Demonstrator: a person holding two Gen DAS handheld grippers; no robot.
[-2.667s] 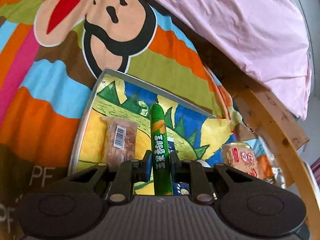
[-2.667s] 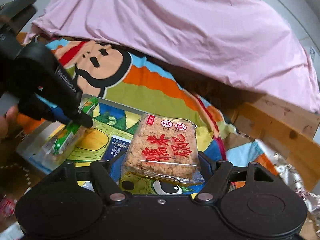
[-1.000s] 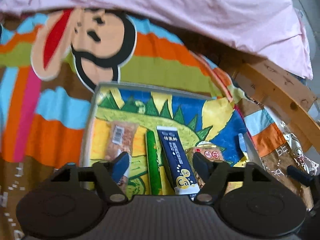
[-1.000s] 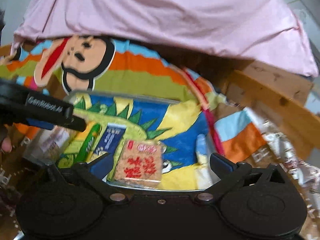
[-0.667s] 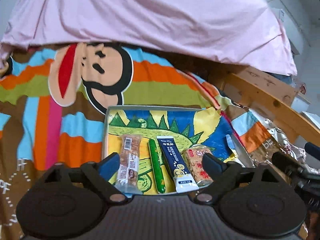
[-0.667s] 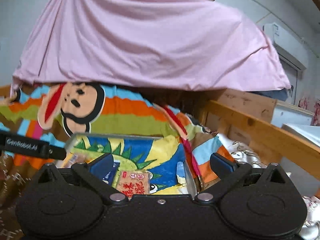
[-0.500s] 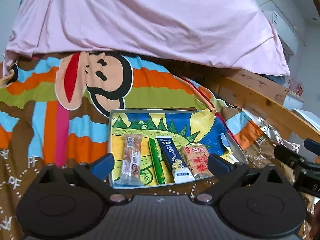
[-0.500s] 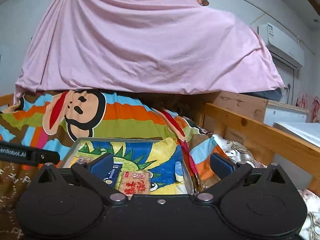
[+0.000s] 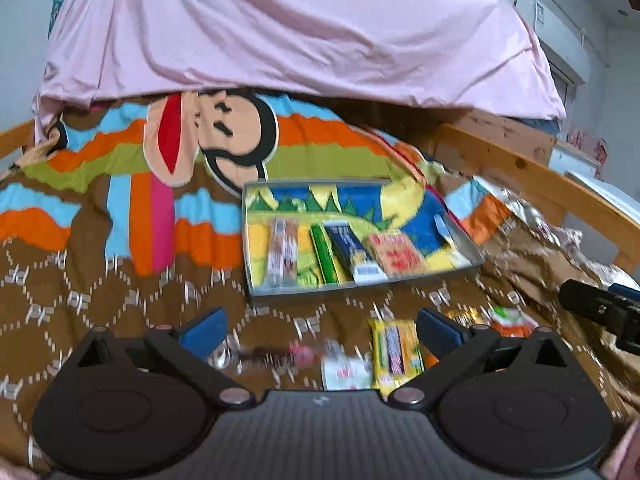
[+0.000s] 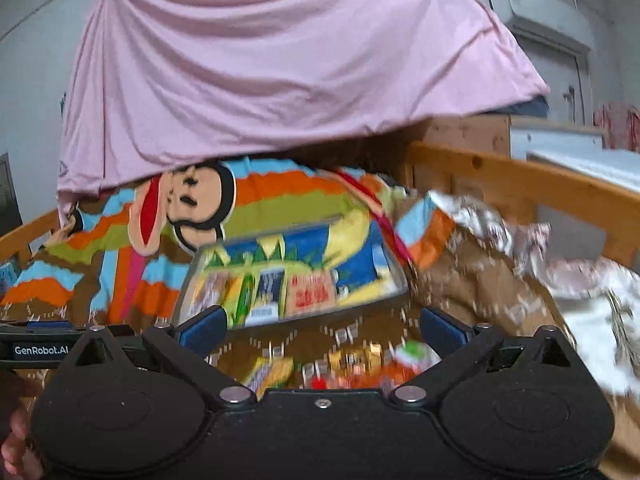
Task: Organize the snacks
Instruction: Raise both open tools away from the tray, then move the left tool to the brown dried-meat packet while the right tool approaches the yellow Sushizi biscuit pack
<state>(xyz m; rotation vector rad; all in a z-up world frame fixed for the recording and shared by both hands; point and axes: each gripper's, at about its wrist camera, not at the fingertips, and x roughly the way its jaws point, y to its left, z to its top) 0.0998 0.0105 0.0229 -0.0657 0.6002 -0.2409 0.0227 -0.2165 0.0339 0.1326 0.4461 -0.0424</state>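
**Both claws hanging empty over the loose snacks, tray part-filled beyond**

The left claw (image 9: 320, 326) is standing wide with nothing between its blue pads, and the right claw (image 10: 320, 330) is gaping just as wide and equally empty. Ahead of both, the tray (image 9: 256, 240) is lying on the bed's patterned blanket (image 9: 120, 280), holding four snacks in a row: a clear-wrapped bar (image 9: 283, 250), a green stick (image 9: 324, 254), a dark blue pack (image 9: 352, 252) and a red-printed rice cake (image 9: 394, 254). Directly beneath the left claw, a yellow packet (image 9: 396, 350) is waiting among several blurred wrappers. The next pick probably calls for lowering one claw squarely over a single packet, closing across its narrow side, and setting it beside the rice cake, where the tray is showing bare space.
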